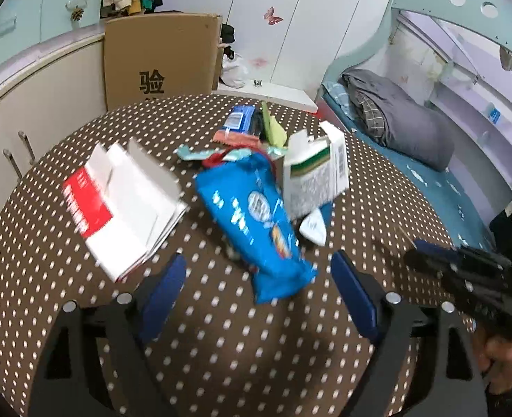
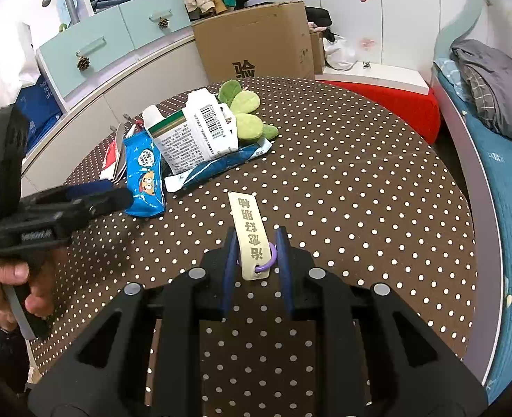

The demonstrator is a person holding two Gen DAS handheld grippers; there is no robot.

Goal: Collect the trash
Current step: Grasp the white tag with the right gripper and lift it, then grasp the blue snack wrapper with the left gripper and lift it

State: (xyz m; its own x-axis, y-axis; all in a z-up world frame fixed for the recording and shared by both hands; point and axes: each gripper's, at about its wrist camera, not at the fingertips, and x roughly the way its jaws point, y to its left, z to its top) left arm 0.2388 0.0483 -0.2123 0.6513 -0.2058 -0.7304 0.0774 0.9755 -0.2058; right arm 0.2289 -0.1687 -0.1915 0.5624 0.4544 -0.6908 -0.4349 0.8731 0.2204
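A blue snack wrapper (image 1: 256, 222) lies on the dotted table (image 1: 221, 330), its near end between the open fingers of my left gripper (image 1: 257, 271). Beside it lie a torn white and green carton (image 1: 316, 173), a flattened red and white box (image 1: 123, 205) and more wrappers (image 1: 242, 125). In the right wrist view the blue wrapper (image 2: 144, 173) and the carton (image 2: 193, 132) lie at the left. My right gripper (image 2: 257, 243) has its fingers close on either side of a cream tag (image 2: 249, 232) with a purple ring (image 2: 269, 259); whether they press on it I cannot tell.
A green plush toy (image 2: 247, 111) lies behind the carton. A cardboard box (image 1: 162, 55) stands past the table's far edge. A bed with a grey blanket (image 1: 395, 118) is at the right, a red cushion (image 2: 395, 104) by it, cabinets at the left.
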